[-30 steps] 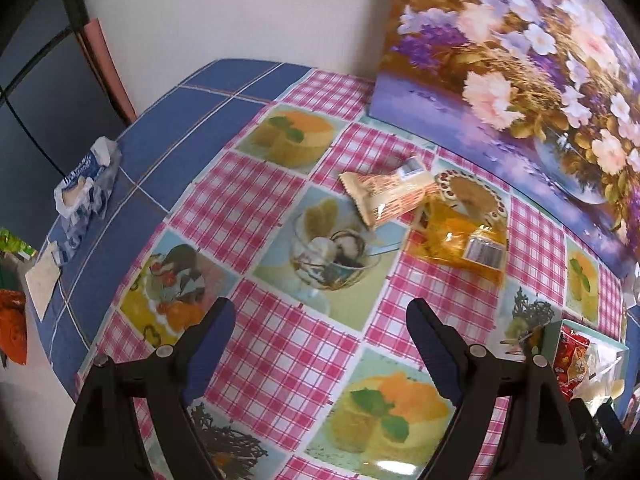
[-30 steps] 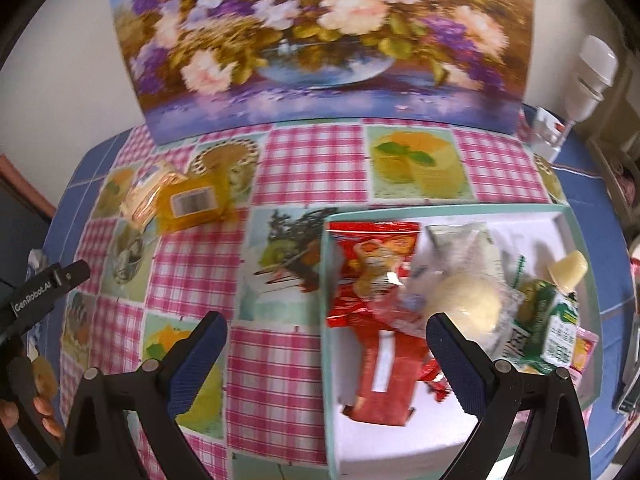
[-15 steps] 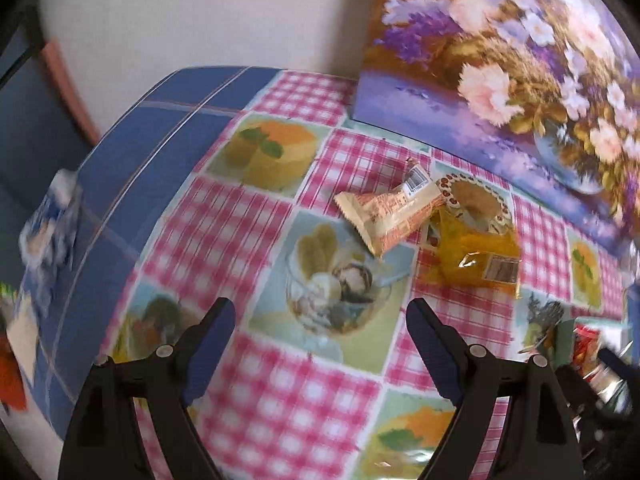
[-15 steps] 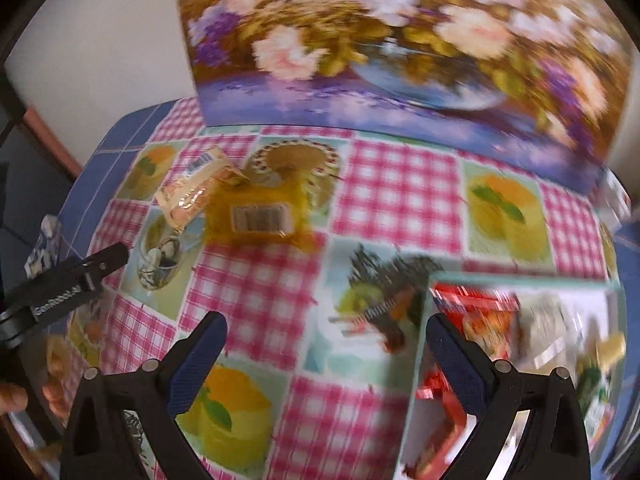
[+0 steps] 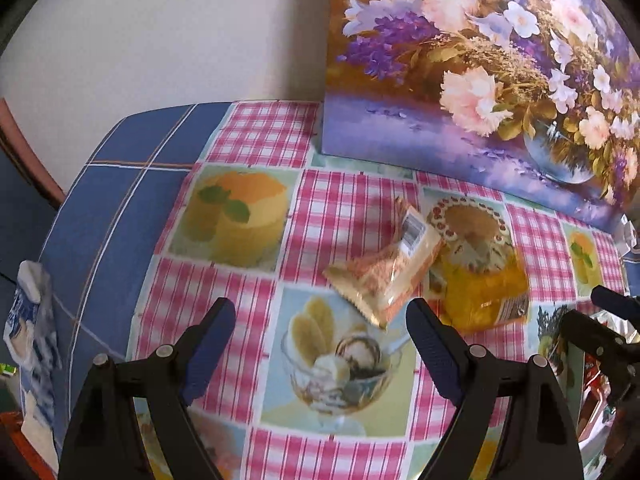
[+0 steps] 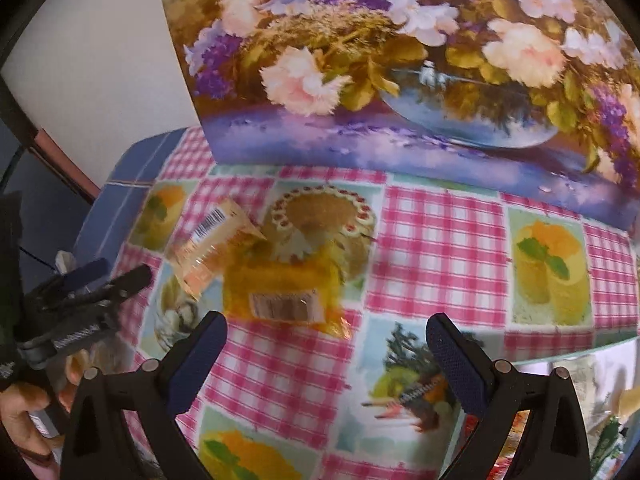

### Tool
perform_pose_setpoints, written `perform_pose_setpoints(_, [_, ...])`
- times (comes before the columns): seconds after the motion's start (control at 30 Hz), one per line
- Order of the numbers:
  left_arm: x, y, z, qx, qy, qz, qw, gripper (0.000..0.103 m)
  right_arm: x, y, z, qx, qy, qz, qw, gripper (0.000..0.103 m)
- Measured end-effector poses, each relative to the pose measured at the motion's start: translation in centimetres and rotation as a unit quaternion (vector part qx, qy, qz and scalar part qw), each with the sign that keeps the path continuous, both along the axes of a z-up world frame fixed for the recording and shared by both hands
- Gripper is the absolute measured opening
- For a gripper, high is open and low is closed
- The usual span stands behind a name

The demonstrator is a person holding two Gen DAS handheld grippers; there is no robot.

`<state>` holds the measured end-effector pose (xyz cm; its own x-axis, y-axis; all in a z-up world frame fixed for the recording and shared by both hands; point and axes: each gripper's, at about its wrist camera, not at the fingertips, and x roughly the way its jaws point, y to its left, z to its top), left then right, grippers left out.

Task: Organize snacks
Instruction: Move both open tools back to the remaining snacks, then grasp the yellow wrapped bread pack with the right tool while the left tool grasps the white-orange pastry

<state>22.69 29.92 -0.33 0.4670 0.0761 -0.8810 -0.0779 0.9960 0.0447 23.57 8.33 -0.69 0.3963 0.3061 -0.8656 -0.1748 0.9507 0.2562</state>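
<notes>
Two snack packets lie loose on the checked tablecloth, and both of your grippers hover over it with fingers spread wide and nothing between them. Your left gripper hangs just short of the orange-and-white wrapper, a crinkly pouch with a clear middle, a barcode label at its far end and a serrated seal at the near end. It lies on a slant, its near corner over the printed ice-cream glass. Just right of it, touching or overlapping, you have the yellow packet, glossy and see-through, barcode sticker on its near edge, lying partly over the printed cake with the cherry rim.

From your right gripper the yellow packet sits just beyond the left finger, a bit blurred, with the orange-and-white wrapper to its far left. Your left gripper shows at the left edge, and the hand holding it sits low in the corner. Behind everything the flower painting stands upright at the far side of the table. At the near right a tray edge peeks in, its contents too blurred to name.
</notes>
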Motion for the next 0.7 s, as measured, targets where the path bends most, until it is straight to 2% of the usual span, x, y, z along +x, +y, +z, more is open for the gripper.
perform_pose_setpoints(0.1, [0.9, -0.4, -0.7, 0.000, 0.002, -0.017, 0.9998, 0.088, 0.4, 1.2, -0.2, 0.018, -0.001, 0.009, 1.000, 0.101])
perform_pose_setpoints(0.33, [2.6, -0.4, -1.6, -0.011, -0.007, -0.039, 0.9992, 0.088, 1.1, 4.1, -2.6, 0.006, 0.013, 0.030, 0.999, 0.101])
perform_pose_setpoints(0.53, [4.3, -1.4, -2.2, -0.010, -0.011, -0.064, 0.9979, 0.088, 2.1, 5.2, -4.6, 0.004, 0.030, 0.024, 0.999, 0.102])
perform_pose_setpoints(0.7, [5.0, -2.7, -3.6, -0.010, 0.000, -0.080, 0.9968, 0.088, 2.4, 5.7, -5.6, 0.001, 0.038, 0.028, 0.999, 0.102])
